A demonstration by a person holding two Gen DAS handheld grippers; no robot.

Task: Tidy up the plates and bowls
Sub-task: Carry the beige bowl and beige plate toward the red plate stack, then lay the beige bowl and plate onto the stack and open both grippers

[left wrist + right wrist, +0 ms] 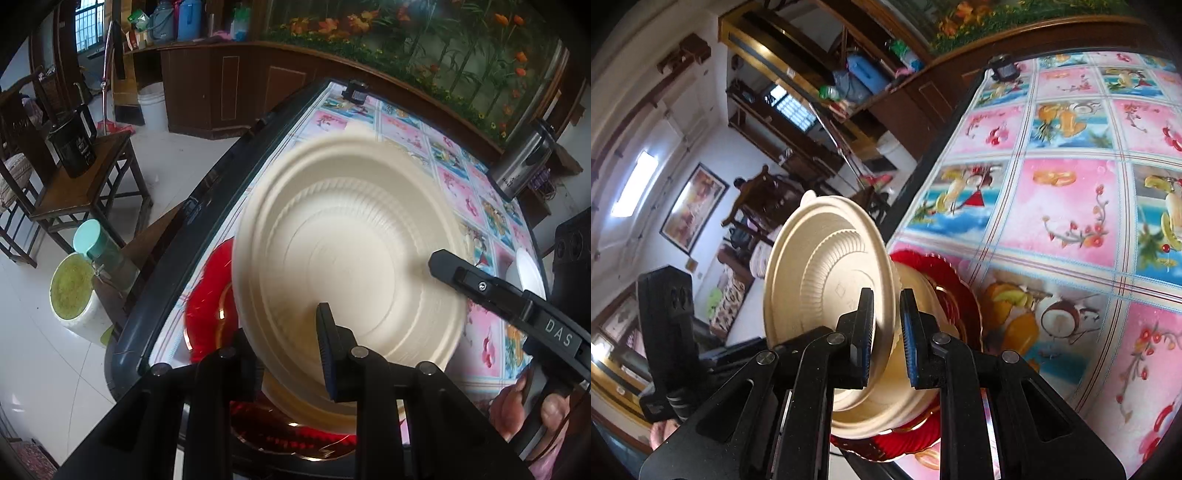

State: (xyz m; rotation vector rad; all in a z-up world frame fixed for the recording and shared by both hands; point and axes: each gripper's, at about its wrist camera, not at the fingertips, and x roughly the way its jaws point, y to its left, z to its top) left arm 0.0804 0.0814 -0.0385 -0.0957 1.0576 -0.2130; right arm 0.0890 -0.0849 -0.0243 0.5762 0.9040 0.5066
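We see our right gripper (886,328) clamped on the rim of a cream plate (827,280), its two blue-padded fingers (865,332) pinching the edge from both sides. The plate stands tilted on edge, its ribbed underside facing the room.

Just behind it sits a cream bowl (916,354), resting in a red plate (960,295) with a scalloped gold-trimmed edge. This stack lies at the near corner of the table (923,177), close to its dark border, where the fruit-print tablecloth (1067,206) ends. To the right of the stack the cloth lies bare and wide.

From our left wrist, the cream plate (343,251) fills the middle of the view, blurred, with the red plate (207,295) showing beneath its left side near the table's black rim (207,206). One finger (327,354) of our left gripper (280,350) stands in front of the plate's near edge; the other is hidden behind it, so we cannot tell whether this gripper pinches or is released.

The right gripper's arm (498,295) reaches in from the right. Beyond it a small white bowl (528,273) sits near the table's far side edge. Past the left rim, a wooden stool (85,184) stands on the open floor.
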